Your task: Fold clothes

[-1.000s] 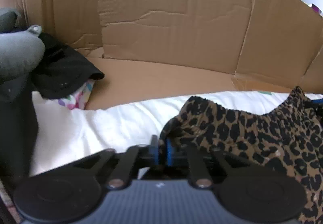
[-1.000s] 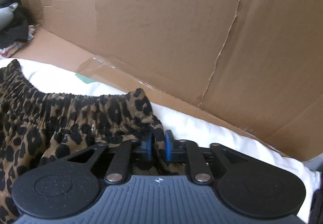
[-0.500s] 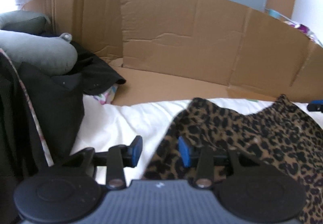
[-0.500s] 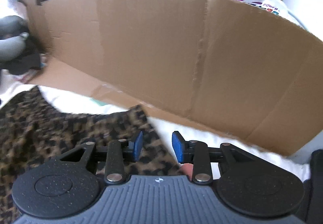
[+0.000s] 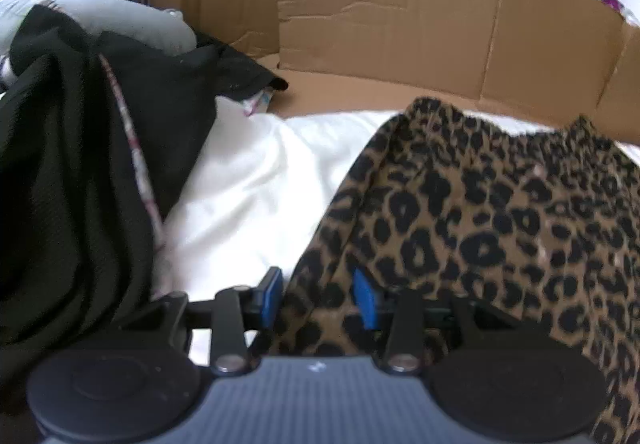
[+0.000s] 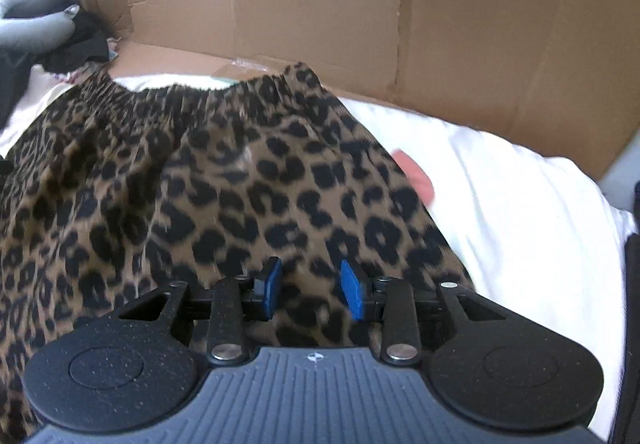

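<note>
Both grippers (image 5: pixel 318 294) (image 6: pixel 310 290) released one leopard-print garment (image 6: pixel 200 179), jaws apart.

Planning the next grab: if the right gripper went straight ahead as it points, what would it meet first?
Probably the leopard-print garment; the right gripper is open just over it, though depth is unclear.

Two matching handheld grippers, black and grey with blue pads

The left gripper (image 5: pixel 316 294) and right gripper (image 6: pixel 308 288) each have a ribbed dark-grey body bearing a small white mark, two round black discs, black linkage bars with silver screws, and black fingers (image 6: pixel 269 286) tipped in blue.
</note>
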A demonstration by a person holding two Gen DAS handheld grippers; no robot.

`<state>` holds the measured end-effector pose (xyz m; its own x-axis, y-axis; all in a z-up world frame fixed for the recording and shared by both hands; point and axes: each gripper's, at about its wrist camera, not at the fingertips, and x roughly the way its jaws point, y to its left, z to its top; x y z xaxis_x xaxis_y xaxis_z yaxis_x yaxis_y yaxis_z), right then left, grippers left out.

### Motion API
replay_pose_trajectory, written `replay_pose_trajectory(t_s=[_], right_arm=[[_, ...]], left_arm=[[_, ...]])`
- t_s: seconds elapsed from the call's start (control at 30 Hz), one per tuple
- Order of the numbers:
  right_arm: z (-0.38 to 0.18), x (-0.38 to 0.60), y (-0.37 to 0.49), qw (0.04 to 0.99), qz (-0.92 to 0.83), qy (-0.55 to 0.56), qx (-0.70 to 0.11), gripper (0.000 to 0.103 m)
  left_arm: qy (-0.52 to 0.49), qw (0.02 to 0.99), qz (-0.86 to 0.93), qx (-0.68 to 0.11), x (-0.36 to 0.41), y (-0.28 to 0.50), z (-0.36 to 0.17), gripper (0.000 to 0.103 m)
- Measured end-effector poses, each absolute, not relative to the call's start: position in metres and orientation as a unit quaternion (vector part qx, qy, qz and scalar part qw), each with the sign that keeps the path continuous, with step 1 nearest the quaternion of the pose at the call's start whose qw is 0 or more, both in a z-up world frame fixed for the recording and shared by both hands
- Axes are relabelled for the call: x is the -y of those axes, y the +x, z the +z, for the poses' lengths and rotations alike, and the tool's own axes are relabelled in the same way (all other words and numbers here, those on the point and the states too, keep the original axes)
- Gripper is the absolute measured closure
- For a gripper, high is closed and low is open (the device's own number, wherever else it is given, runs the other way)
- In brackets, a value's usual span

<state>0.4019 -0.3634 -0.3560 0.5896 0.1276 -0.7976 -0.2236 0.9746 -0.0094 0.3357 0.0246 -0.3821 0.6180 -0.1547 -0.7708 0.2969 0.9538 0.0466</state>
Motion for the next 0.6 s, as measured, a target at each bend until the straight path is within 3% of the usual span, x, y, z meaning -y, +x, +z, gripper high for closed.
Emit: replay_pose_trajectory(t_s=[0.6], right_arm=[[-0.320, 0.354, 0.334, 0.888, 0.104, -0.048, -0.445, 0.060]], left_arm=[[0.066, 0.884, -0.147, -0.439, -0.027, 0.258, -0.349, 0.060]])
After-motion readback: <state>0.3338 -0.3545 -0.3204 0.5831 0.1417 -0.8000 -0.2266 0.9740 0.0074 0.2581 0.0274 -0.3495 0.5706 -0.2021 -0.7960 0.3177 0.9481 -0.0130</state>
